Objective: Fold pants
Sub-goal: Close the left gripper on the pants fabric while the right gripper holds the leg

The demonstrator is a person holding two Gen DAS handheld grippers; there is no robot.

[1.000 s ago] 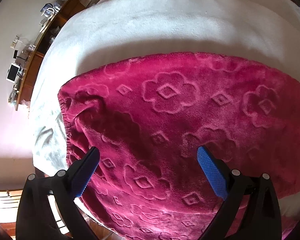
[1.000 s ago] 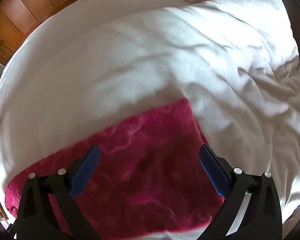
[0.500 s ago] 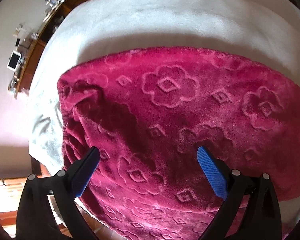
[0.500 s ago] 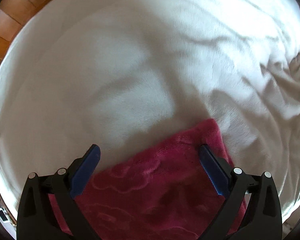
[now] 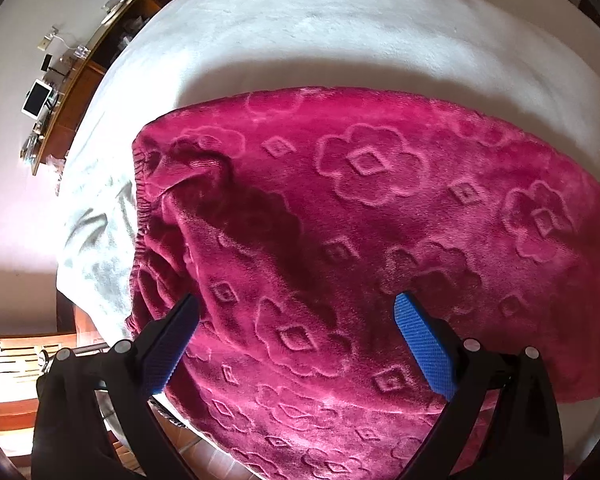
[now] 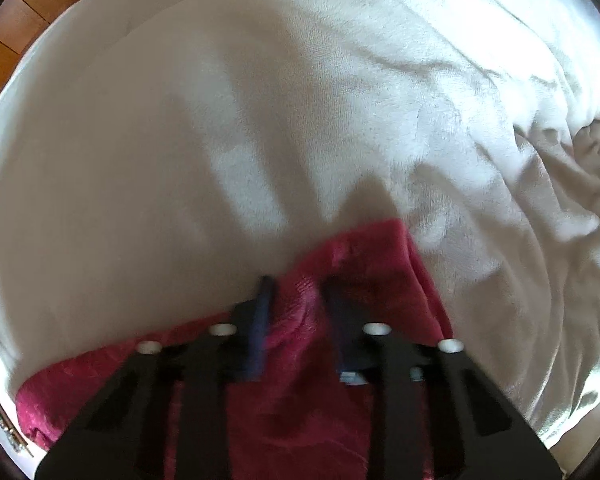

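Observation:
Magenta fleece pants with an embossed flower pattern lie flat on a white blanket. Their gathered waistband is at the left. My left gripper hovers open just above the pants near the waistband end, nothing between its blue pads. In the right wrist view the far corner of the pants lies on the blanket. My right gripper points straight down and its jaws are closing, with a bunched ridge of the fabric pinched between them.
A wooden shelf with small items runs along the wall at upper left. The bed's edge drops to a wooden floor at lower left. Rumpled white bedding lies to the right of the pants corner.
My right gripper came down onto the pants corner and its wide-open jaws drew together on the fabric. The left gripper stayed over the waistband end, rolling slightly.

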